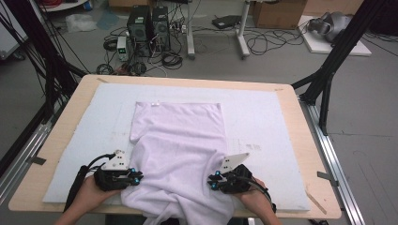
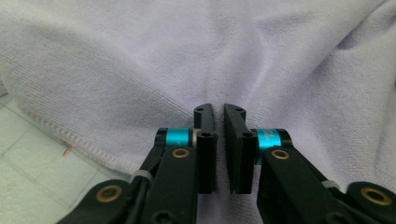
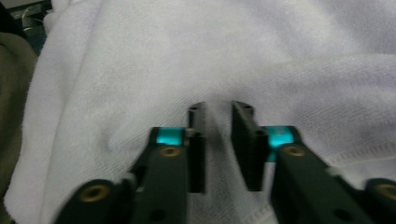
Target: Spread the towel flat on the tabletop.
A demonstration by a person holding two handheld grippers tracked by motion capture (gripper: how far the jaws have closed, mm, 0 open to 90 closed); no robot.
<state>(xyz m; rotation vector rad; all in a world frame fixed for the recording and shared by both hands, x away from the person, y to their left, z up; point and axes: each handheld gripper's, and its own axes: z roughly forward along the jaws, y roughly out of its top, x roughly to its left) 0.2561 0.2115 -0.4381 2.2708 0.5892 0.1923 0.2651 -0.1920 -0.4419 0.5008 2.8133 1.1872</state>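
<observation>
While both claws pinch the white towel (image 1: 180,150) | left gripper (image 1: 136,177) closed on cloth | right gripper (image 1: 213,180) too | I should lift evenly, keeping near edge taut.

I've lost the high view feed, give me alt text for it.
A person's two grippers, left gripper and right gripper, pinch the near part of a rumpled white towel from either side. The towel lies on a pale mat on a wooden table, its near edge hanging over the front.
</observation>
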